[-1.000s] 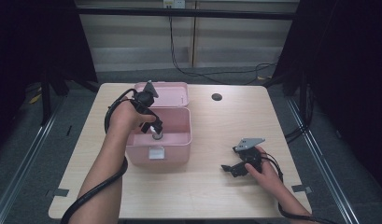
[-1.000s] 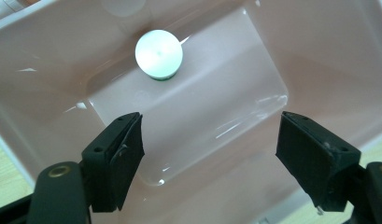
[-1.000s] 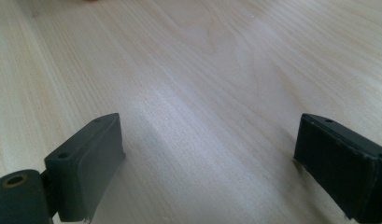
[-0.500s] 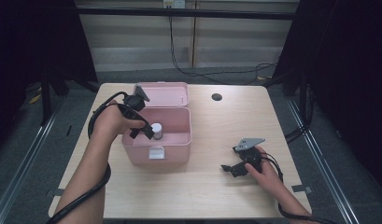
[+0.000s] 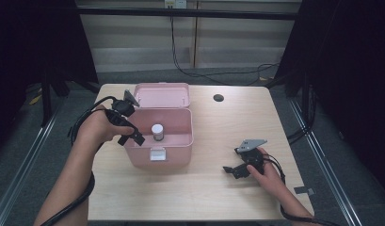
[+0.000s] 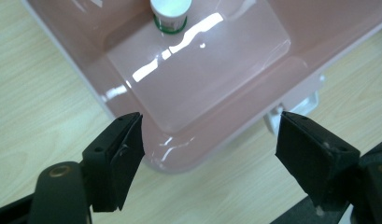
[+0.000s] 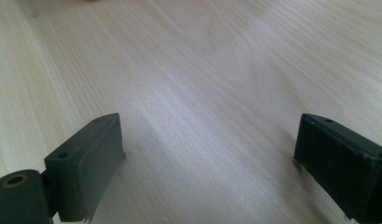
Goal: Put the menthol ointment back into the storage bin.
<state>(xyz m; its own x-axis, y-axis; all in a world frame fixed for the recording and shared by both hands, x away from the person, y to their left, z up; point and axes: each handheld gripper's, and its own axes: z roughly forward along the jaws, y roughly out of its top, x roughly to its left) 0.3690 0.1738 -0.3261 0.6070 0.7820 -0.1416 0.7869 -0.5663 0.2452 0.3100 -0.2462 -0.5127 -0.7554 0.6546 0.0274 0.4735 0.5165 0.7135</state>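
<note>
Since the earlier frames, the left claw [image 5: 133, 136] has been drawn back out of the pink box [image 5: 183, 141] toward the box's left front corner, and the small white-capped bottle [image 5: 157, 131] has been left standing upright inside, apart from the claw. In the high view, the left claw is now seen over the box's left wall, with the hand just outside the box. In the left gripper view, its jaws are seen spread wide with nothing between them; beneath them lie the rounded front corner of the box and the pale wood of the desk [image 6: 34, 79], and the bottle [image 6: 170, 14] stands farther in on the box floor.

The box lid [image 5: 163, 95] is open, tilted back behind the box. A white latch [image 5: 157, 154] is seen at the middle of the front wall.

The right claw [image 5: 233, 170] is rested on the desk at the right, well apart from the box, exactly where it was before. In the right gripper view, its jaws are also seen spread wide and empty over bare wood.

A small dark round hole [image 5: 218, 98] is seen in the desk behind the box, to its right.

The placing of the bottle is judged to be complete. Closing the lid is judged the likely next step.
</note>
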